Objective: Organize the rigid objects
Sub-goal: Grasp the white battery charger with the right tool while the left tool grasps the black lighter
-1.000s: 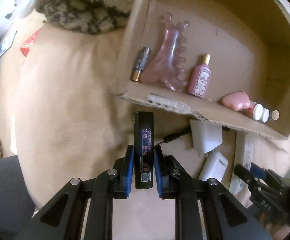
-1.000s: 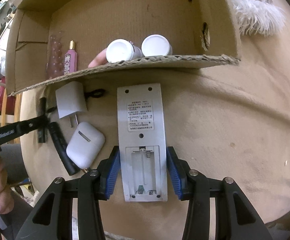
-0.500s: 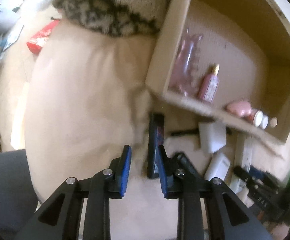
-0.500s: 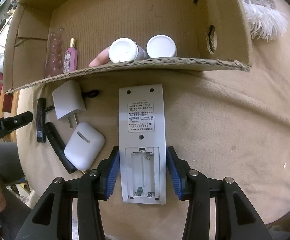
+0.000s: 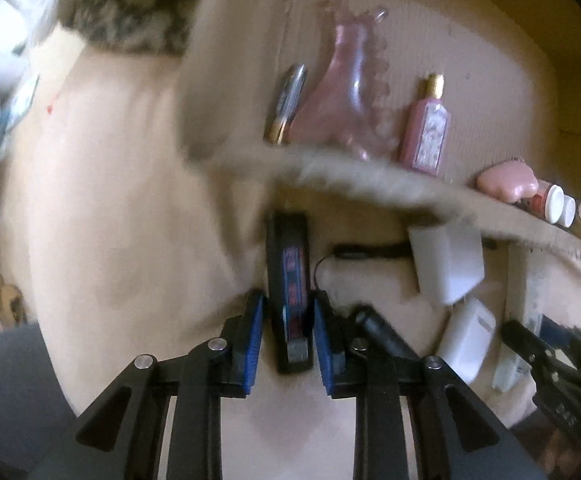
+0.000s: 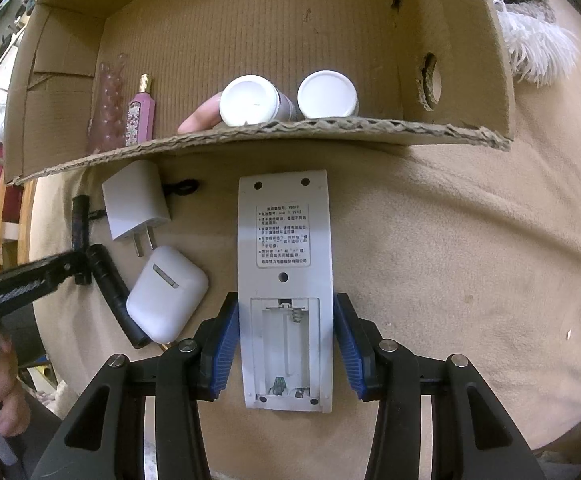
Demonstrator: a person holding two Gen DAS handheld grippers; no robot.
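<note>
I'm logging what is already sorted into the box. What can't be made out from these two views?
- Pink items in the cardboard box: in the left wrist view, motion blur smears their labels.
- Two white-capped bottles: in the right wrist view, the box's front wall hides their bodies.
- Black device between the left tongs: blur hides whether the pads touch it.
- Remote: button face turned down.

Black slim device [image 5: 290,292] lengthwise on beige cloth, white remote [image 6: 285,292] face-down, battery bay uncovered

One cardboard box [image 6: 454,52], one remote [image 6: 284,280], one charger plug [image 6: 134,200] and one earbud case [image 6: 166,292] are counted. Two white-capped bottles [image 6: 250,100] and one pink perfume bottle [image 6: 141,116] are seen.
</note>
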